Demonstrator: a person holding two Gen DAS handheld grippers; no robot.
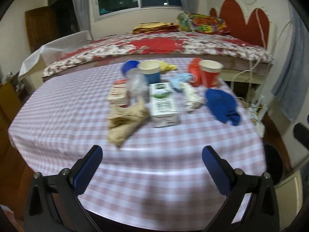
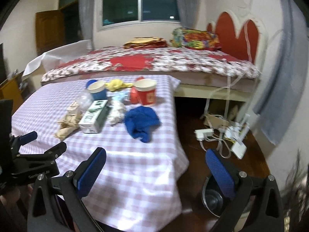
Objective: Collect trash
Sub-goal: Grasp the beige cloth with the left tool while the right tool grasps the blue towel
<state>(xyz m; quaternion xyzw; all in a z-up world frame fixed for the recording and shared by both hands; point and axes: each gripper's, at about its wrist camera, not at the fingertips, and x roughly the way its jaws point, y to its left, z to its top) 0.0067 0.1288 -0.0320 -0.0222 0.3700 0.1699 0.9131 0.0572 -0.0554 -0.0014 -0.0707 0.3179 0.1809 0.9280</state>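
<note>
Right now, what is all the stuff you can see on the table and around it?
Table: one, pink and white checked cloth, in front of the bed.
Cups: two; blue cup at the back middle, red cup at the back right.
Cartons: two; green and white carton in the middle, red and white carton left of it.
Brown paper: one crumpled piece, front left of the pile.
Blue cloth: one, right side.
White tissue: one wad, between carton and cloth.
Yellow scrap: one, at the back.
Bin: one, dark, on the floor right of the table.
Bed: one, red flowered cover, behind.
Left gripper: open, empty.
Right gripper: open, empty.
</note>
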